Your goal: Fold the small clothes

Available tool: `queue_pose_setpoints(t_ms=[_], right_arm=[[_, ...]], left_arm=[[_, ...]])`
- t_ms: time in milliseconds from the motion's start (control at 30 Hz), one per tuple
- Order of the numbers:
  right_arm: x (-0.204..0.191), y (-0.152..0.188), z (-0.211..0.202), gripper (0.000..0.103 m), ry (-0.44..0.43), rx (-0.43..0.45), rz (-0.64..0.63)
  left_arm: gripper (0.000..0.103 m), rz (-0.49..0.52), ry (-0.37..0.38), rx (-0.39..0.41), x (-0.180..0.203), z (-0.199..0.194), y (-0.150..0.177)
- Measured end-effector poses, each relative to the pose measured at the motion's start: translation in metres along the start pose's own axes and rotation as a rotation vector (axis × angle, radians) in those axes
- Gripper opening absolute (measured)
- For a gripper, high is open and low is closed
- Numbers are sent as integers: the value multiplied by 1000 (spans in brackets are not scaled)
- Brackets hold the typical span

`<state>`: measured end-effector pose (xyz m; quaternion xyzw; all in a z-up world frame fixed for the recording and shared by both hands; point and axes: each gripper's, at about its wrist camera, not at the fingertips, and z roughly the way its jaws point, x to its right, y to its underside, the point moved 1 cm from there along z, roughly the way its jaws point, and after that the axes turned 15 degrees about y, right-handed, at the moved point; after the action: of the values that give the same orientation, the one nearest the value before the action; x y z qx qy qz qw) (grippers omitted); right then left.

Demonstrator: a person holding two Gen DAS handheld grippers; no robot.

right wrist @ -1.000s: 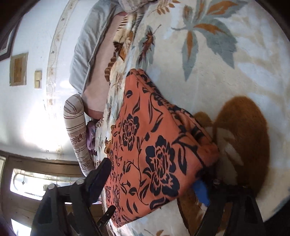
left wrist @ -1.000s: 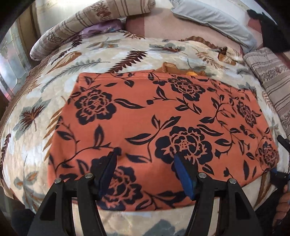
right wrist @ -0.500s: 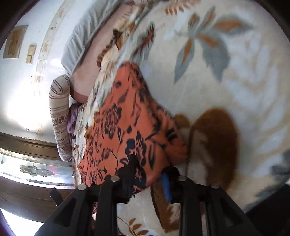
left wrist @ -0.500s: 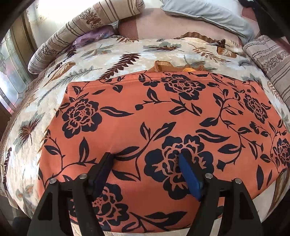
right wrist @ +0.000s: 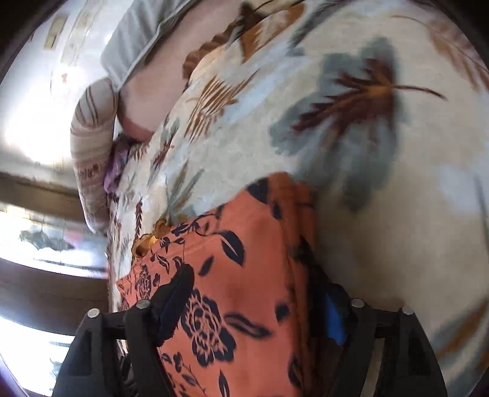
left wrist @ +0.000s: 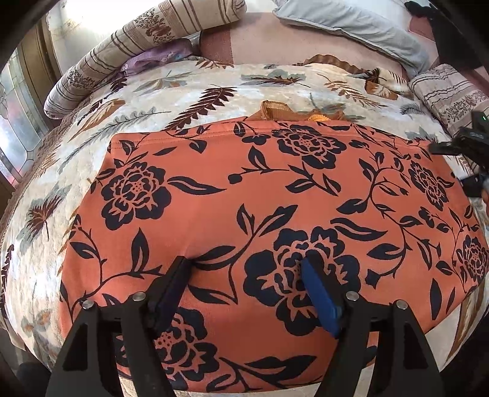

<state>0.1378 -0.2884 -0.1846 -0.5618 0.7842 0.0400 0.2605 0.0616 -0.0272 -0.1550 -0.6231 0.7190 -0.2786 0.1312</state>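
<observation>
i've got the orange cloth garment with the dark navy flower print (left wrist: 259, 213) lying flat on the bed, on a cream leaf-pattern plush blanket (left wrist: 171, 100). it looks already folded into a wide rectangle, w/ a bit of tan-gold fabric (left wrist: 275, 111) poking out from under its far edge.

left hand-held gripper (left wrist: 244, 271) is spread wide, released, both tips resting down on the near-middle of the garment; nothing pinched btwn them, i'd say it's just pinning the cloth. right hand-held gripper (right wrist: 259, 293) sits at the garment's right end, jaws opening, the layered edge of the cloth btwn them but not clamped as far as i can see. right view is blurry, so that's my best read.

step in hand, imo: btwn folds, right side letting go of the end and left holding the piece steady. next move prob needs a fresh pinch on all layers of that right edge, then carrying it across over the left gripper's line to halve the rectangle. edges should line up, and the left should lift clear before the flap lands.

count: 1 orange garment, 1 tan-gold piece under it, 1 blanket, 2 hand-held grippers, 2 striped bolster cushions (one far left (left wrist: 122, 52), one far right (left wrist: 449, 91)), 1 grey pillow (left wrist: 351, 24), 1 small purple cloth (left wrist: 159, 55) by the left bolster.
</observation>
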Motion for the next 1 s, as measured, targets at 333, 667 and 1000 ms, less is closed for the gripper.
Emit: queue_pose_setpoints(t_ms=[333, 667, 1000], right_arm=[[3, 7, -27, 52, 216, 170, 51], [-35, 124, -70, 79, -86, 179, 19], [-7, 147, -64, 81, -30, 210, 90]], left_arm=[[79, 3, 18, -1, -3, 1, -2], [79, -13, 23, -28, -5, -3, -4], [79, -119, -86, 31, -66, -57, 23]])
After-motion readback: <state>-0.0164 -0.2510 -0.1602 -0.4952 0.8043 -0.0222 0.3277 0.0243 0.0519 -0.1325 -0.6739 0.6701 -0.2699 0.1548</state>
